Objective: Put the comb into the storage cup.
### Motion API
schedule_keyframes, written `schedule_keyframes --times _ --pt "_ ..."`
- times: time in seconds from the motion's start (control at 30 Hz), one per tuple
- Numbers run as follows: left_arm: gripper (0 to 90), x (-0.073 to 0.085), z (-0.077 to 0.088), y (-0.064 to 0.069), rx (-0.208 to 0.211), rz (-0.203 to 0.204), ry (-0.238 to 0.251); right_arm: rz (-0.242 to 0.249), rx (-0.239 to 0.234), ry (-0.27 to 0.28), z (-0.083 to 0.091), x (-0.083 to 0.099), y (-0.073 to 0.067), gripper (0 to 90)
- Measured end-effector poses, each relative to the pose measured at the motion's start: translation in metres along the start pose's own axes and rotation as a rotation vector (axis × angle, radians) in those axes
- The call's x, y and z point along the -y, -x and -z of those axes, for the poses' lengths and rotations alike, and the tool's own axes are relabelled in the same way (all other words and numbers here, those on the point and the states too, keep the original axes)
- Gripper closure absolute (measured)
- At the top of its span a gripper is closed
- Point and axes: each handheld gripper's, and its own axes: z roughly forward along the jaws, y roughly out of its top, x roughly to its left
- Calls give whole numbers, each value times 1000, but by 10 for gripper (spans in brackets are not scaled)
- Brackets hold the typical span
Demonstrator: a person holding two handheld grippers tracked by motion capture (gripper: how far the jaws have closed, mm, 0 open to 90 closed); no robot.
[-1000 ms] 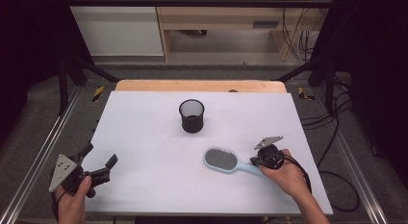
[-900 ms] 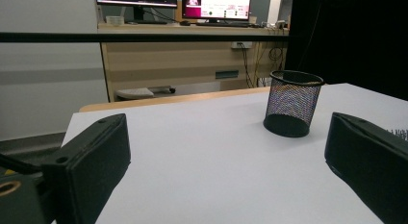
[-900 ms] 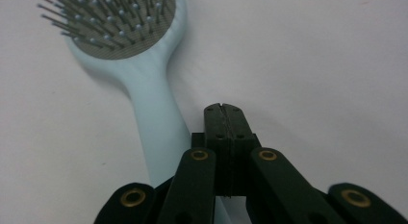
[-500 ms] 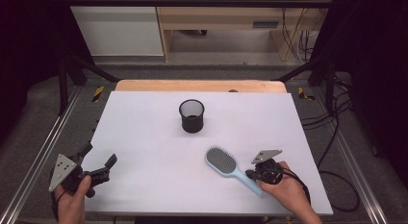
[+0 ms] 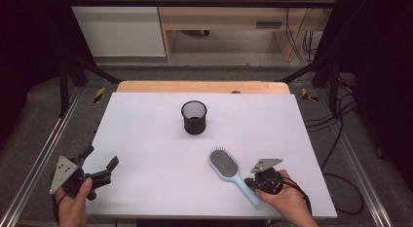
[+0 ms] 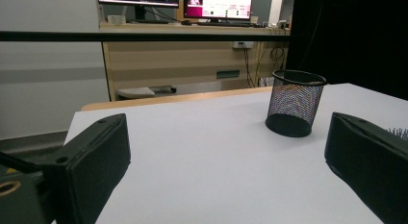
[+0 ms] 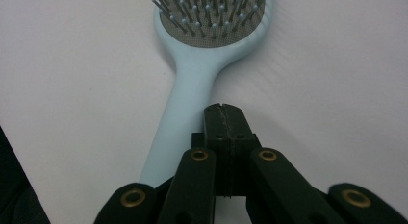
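Your right claw (image 7: 225, 111) has its jaws pressed fully together with nothing between them. In the right gripper view their tips rest beside the handle of the pale blue hairbrush (image 7: 192, 84), touching or nearly touching it; which, the frames do not settle. No grip is established.

In the high view the hairbrush (image 5: 229, 171) lies bristles up on the white bench (image 5: 146, 124), lower right of centre, its head toward the middle of the frame and its handle toward the right claw (image 5: 253, 182). The black mesh cup (image 5: 194, 117) stands upright above centre, well apart from the brush and apparently empty.

Your left claw (image 5: 100, 161) has its jaws wide apart and holds nothing at the lower left of the frame.

Status: judged from this layout, the work is at an early stage. The brush is neither lifted nor placed. If the cup is its destination, grasping, transfer and insertion all remain.

No brand, label or legible writing appears on the brush, the cup or the bench.
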Motion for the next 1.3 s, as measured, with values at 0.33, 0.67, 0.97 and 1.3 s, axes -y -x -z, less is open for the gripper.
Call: schedule_keyframes --times 0.33,0.67,0.97,1.3 --pt "22 0 0 0 -2 1 -1 -55 45 94 17 2 -1 889" --pt "22 0 0 0 0 0 -1 -61 43 176 23 -4 -22 547" --pt "22 0 0 0 2 -1 1 -111 94 159 8 -9 -25 214" --pt "21 0 -1 1 5 -5 -3 -150 104 95 -9 -16 -27 122"
